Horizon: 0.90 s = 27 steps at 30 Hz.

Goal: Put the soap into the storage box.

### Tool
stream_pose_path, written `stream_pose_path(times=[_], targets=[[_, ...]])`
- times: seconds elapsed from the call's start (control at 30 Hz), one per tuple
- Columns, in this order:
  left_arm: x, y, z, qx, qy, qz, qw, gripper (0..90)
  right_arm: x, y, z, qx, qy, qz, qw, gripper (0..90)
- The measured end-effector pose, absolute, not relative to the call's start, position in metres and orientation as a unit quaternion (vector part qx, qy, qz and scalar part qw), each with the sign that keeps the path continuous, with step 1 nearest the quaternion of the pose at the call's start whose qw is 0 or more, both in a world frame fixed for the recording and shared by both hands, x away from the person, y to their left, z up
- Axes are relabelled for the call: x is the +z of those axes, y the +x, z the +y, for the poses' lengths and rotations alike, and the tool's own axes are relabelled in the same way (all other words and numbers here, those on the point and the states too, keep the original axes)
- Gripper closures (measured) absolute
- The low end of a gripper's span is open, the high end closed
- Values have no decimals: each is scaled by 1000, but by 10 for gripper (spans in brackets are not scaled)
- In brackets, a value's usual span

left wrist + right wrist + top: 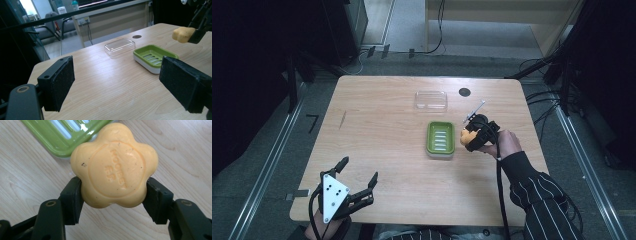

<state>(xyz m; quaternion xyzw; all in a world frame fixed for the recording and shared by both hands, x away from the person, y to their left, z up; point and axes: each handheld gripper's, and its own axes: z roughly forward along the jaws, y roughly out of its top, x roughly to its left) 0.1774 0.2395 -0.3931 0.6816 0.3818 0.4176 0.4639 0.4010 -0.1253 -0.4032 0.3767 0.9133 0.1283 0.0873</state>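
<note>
- Right tongs (470, 138) clamp the yellow flower-shaped soap bar (113, 167), seemingly just off the wooden tabletop (387, 115), right of the green slatted soap dish (440, 138)
- Left tongs (360, 176) spread wide, empty, near-left; clear plastic lid (431, 100) lies farther back

Soap (114, 167) showing yellow-orange; dish (440, 138) showing green; lid (431, 100) showing clear; table (377, 125) showing light wood grain; sleeve (537, 192) showing black, white pinstripes.
</note>
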Motion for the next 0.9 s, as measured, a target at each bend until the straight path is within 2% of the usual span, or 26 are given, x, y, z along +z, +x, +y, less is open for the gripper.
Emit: stream_pose_path(times=[0.9], targets=[[-393, 177, 240, 418, 681, 382, 464, 130, -394, 412, -102, 141, 358, 918, 99, 401]])
